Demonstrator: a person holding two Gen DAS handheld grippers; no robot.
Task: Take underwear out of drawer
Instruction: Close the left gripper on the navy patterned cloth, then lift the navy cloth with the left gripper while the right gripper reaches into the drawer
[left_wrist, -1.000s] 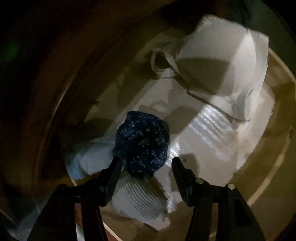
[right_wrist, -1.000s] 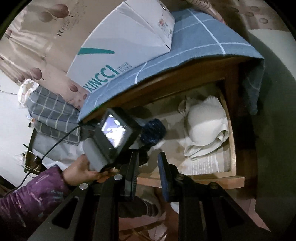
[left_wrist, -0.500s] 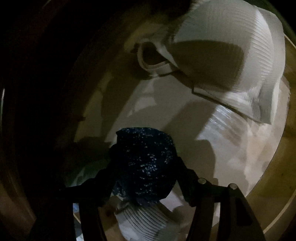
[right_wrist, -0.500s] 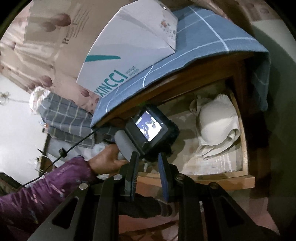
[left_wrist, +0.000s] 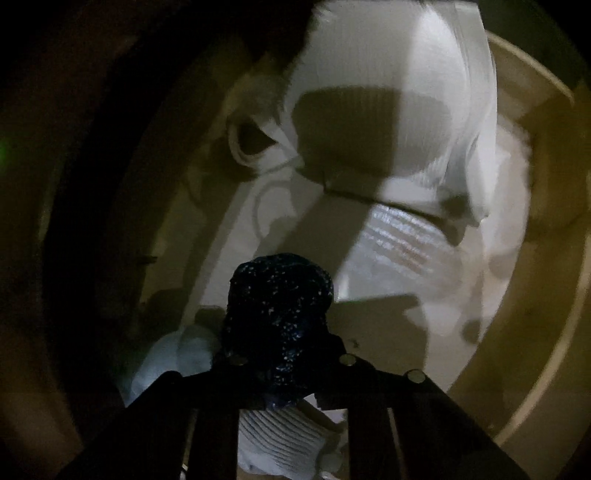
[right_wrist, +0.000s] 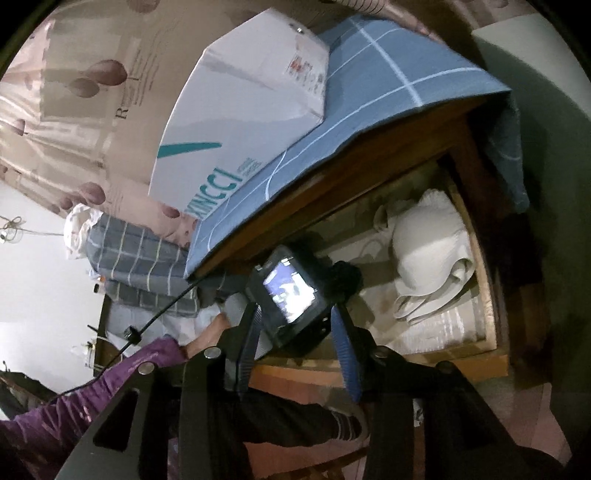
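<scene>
My left gripper (left_wrist: 284, 362) is shut on a dark blue speckled piece of underwear (left_wrist: 280, 306) inside the open wooden drawer (right_wrist: 491, 295). The cloth bulges out above the jaws and hides the fingertips. A white bra (left_wrist: 391, 110) lies at the far end of the drawer, also in the right wrist view (right_wrist: 424, 251). A white ribbed garment (left_wrist: 284, 439) and a pale blue one (left_wrist: 173, 358) lie under the left gripper. My right gripper (right_wrist: 295, 350) hangs open and empty outside the drawer front, behind the left gripper's camera unit (right_wrist: 291, 295).
A white liner (left_wrist: 402, 254) covers the drawer bottom. A blue checked cloth (right_wrist: 388, 92) and a white XINCCI box (right_wrist: 240, 110) sit on the cabinet top. Folded grey checked fabric (right_wrist: 140, 258) lies to the left. The drawer's wooden front edge (right_wrist: 424, 365) is near.
My left gripper closed from open onto the blue underwear and pushed deeper into the drawer. My right gripper opened wider and held roughly in place.
</scene>
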